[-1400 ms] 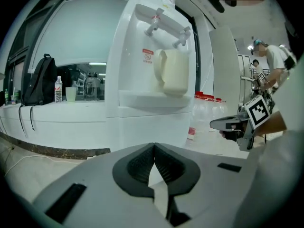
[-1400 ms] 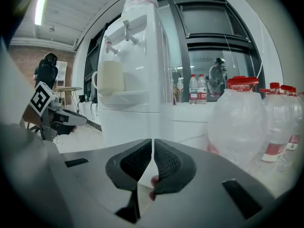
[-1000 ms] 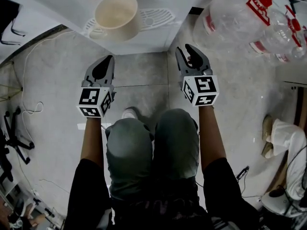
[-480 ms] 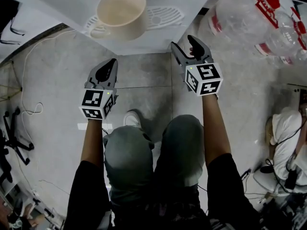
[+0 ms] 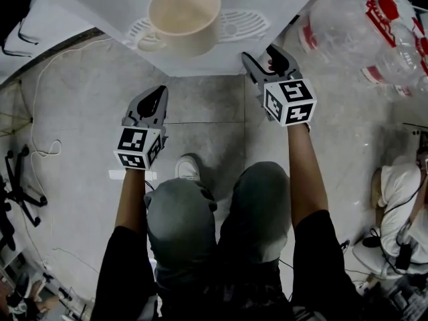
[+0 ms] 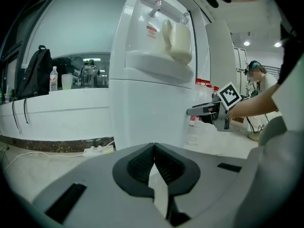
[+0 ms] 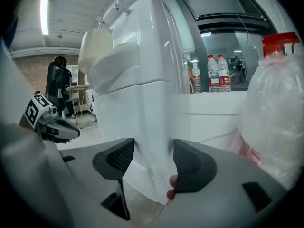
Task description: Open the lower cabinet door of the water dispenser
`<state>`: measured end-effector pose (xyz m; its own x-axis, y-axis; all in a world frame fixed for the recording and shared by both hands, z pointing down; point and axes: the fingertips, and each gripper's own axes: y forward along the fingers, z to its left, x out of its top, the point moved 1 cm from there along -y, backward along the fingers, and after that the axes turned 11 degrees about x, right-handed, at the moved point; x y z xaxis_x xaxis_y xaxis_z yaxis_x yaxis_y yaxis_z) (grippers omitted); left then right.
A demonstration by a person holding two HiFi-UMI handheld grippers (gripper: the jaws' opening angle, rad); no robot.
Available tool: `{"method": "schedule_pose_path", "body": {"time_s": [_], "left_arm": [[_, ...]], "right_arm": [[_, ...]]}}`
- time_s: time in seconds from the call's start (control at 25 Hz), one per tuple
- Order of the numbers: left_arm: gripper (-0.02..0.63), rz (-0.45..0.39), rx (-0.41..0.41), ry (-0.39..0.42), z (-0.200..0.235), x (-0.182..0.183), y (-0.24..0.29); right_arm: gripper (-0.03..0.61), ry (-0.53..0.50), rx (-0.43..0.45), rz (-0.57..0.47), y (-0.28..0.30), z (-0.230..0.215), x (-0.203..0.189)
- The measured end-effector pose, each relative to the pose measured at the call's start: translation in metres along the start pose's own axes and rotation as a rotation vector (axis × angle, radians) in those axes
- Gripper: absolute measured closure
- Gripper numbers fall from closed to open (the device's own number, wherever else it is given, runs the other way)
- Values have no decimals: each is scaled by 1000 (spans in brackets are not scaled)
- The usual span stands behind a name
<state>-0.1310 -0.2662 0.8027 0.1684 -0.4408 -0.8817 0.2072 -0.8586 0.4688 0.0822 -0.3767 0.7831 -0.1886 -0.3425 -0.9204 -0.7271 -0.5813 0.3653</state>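
Observation:
The white water dispenser (image 5: 221, 52) stands ahead of me, with a cream cup (image 5: 184, 12) on its drip tray. Its lower cabinet door (image 6: 152, 113) is closed. My right gripper (image 5: 262, 53) is at the cabinet's right front corner, its jaws opening. In the right gripper view that corner edge (image 7: 145, 127) runs between the spread pads, and I cannot tell whether they touch it. My left gripper (image 5: 157, 91) hangs a little in front of the dispenser, shut and empty. The left gripper view shows its pads (image 6: 142, 163) meeting at the tips, and the right gripper (image 6: 190, 112) against the cabinet's side.
Large clear water bottles (image 5: 341, 19) with red caps lie on the floor just right of the dispenser. A white cable (image 5: 40, 112) runs over the floor at the left. My knees (image 5: 214, 212) are below the grippers. A person (image 5: 401, 186) crouches at far right.
The right gripper's jaws have spread wide and it has moved up to the dispenser's corner. The left gripper has sunk slightly, still shut.

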Motion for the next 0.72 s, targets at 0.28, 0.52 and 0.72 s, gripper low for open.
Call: {"method": "schedule_pose_path", "body": {"time_s": [0.28, 0.52, 0.72], "left_arm": [[601, 11, 9, -17, 4, -10, -6], [601, 20, 1, -30, 1, -17, -8], [601, 11, -13, -29, -4, -14, -6]], "right_arm": [[319, 6, -15, -6, -1, 0, -1], [345, 8, -59, -1, -3, 2, -2], [350, 15, -79, 11, -4, 2, -2]]}}
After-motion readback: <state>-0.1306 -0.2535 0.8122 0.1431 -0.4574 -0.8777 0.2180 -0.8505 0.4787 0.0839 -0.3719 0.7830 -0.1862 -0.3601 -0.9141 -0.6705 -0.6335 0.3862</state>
